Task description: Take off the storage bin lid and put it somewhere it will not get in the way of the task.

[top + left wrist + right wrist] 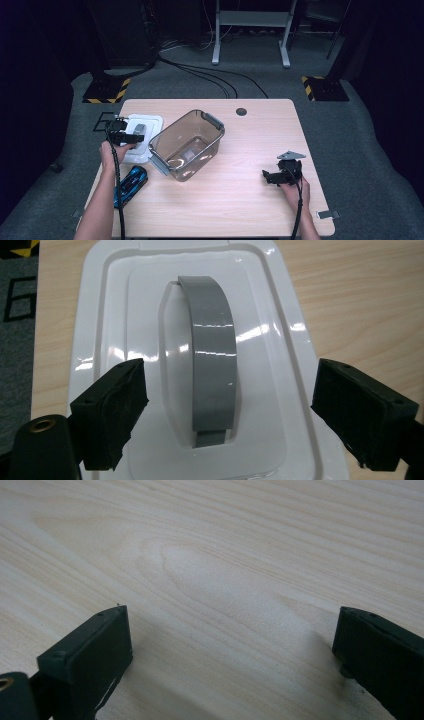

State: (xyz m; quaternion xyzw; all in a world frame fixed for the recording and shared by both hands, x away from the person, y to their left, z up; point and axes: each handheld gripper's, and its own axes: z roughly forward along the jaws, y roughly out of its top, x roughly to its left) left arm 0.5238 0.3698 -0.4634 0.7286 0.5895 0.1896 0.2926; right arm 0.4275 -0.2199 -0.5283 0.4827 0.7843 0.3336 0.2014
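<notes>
A light wood table [260, 150] stands on grey carpet [360, 130]. A round dark grommet [241, 111] sits near the table's far edge. On the floor beyond, black cables [210, 75] run toward a grey metal frame [250, 30]. Two yellow-and-black striped bases [106, 90] flank the far floor, left and right.

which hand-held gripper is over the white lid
The left hand-held gripper: its open jaws straddle the grey handle of the white lid. The right hand-held gripper has only bare table beneath.
</notes>
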